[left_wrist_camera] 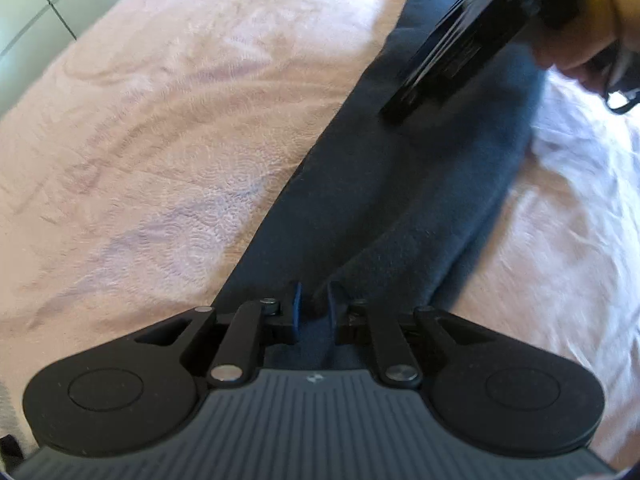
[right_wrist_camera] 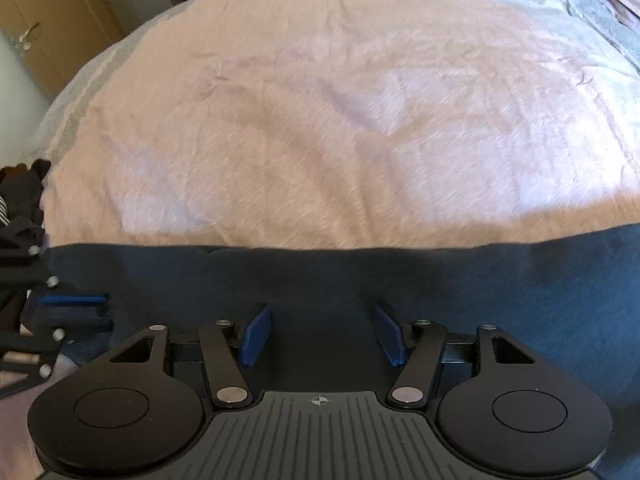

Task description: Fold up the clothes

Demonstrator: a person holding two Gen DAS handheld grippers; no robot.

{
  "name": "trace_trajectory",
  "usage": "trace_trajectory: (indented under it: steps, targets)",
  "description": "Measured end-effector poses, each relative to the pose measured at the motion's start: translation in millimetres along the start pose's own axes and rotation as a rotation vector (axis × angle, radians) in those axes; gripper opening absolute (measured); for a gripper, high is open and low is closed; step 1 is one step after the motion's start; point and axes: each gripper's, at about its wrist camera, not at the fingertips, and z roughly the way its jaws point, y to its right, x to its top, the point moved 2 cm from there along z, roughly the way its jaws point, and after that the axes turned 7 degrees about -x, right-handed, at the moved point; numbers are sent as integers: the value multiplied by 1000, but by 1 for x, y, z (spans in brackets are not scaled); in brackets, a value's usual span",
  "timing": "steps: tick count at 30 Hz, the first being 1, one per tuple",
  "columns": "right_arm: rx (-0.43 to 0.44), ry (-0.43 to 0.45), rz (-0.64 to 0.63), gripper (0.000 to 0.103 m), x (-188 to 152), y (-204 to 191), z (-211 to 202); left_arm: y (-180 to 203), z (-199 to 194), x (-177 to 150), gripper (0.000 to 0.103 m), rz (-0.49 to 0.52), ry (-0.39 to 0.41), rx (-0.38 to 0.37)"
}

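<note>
A dark blue garment [left_wrist_camera: 400, 184] lies in a long strip on the pink blanket [left_wrist_camera: 160, 140]. My left gripper [left_wrist_camera: 314, 312] is shut on a fold of the garment at its near end. The right gripper shows in the left wrist view [left_wrist_camera: 452, 52] as a black body held by a hand, low over the garment farther along. In the right wrist view my right gripper [right_wrist_camera: 322, 334] is open over the garment [right_wrist_camera: 320, 276], nothing between its blue pads. The left gripper shows at the left edge of the right wrist view [right_wrist_camera: 72, 312].
The pink blanket [right_wrist_camera: 340, 120] covers the bed. A heap of dark clothes [right_wrist_camera: 20, 200] sits at the bed's left edge. A wooden door [right_wrist_camera: 44, 28] and a white cupboard [left_wrist_camera: 28, 12] stand beyond the bed.
</note>
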Motion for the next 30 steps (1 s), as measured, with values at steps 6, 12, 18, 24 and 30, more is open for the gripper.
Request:
trace_trajectory:
  steps: [6, 12, 18, 24, 30]
  targets:
    - [-52, 64, 155, 61, 2, 41, -37, -5, 4, 3, 23, 18, -14, 9]
    - [-6, -45, -68, 61, -59, 0, -51, -3, 3, -7, 26, 89, -59, -13]
    - [-79, -38, -126, 61, -71, -10, -68, 7, -21, -46, 26, 165, -175, 46]
    - [-13, 51, -261, 61, -59, -74, -96, 0, -85, -75, 39, 33, -164, 160]
    - [63, 134, -557, 61, -77, -179, -85, -5, -133, -106, 54, -51, -111, 248]
